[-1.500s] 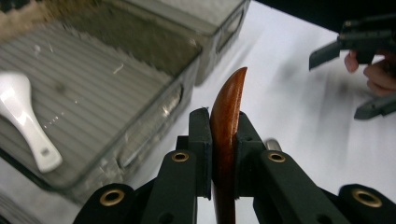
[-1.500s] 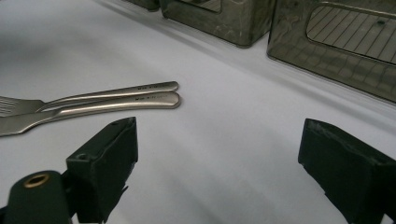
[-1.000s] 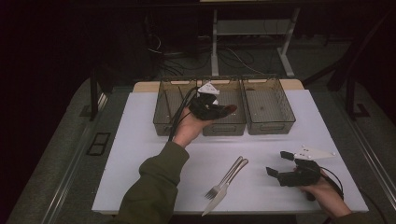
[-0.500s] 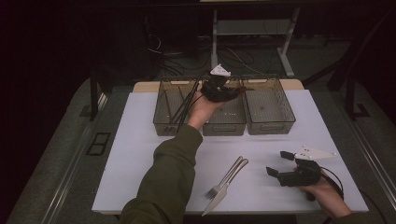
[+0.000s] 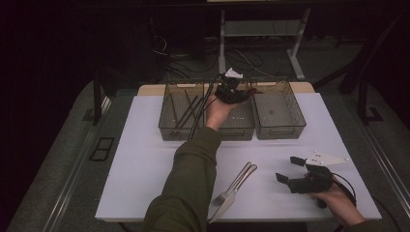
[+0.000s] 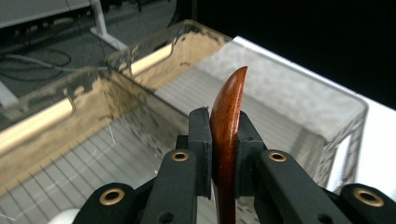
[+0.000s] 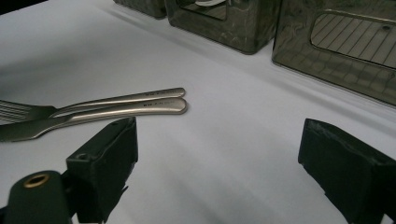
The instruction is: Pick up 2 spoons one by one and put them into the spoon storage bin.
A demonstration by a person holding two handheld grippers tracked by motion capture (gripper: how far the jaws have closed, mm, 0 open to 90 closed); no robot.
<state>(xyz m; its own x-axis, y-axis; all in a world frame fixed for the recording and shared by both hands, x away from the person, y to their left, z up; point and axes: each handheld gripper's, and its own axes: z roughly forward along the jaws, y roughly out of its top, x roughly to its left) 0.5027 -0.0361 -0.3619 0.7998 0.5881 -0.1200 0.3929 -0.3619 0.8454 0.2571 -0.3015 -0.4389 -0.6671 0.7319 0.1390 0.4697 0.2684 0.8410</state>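
Note:
My left gripper (image 5: pixel 232 90) is held above the back of the middle clear bin (image 5: pixel 240 130), shut on a reddish-brown wooden utensil (image 5: pixel 253 91). In the left gripper view the two pads clamp that curved wooden piece (image 6: pixel 227 116), whose pointed end rises past the left gripper (image 6: pixel 224 140) towards the right bin (image 6: pixel 289 88). My right gripper (image 5: pixel 289 169) rests at the table's front right, open, with nothing between its fingers. A metal fork (image 5: pixel 227 191) and knife (image 5: pixel 238 186) lie side by side to its left; in the right gripper view the fork (image 7: pixel 121 99) and knife (image 7: pixel 116 113) lie ahead and left of the right gripper (image 7: pixel 219 144).
Three clear bins stand in a row at the back of the white table (image 5: pixel 145 159). The left bin (image 5: pixel 169 126) holds several dark sticks (image 5: pixel 187 108). The right bin (image 5: pixel 280 126) looks bare inside. A cable (image 5: pixel 200 108) trails from the left gripper.
The left hand has moved away from me and to the right, from the middle bin's front to its back rim, still clamping the wooden utensil. The right gripper has stayed put.

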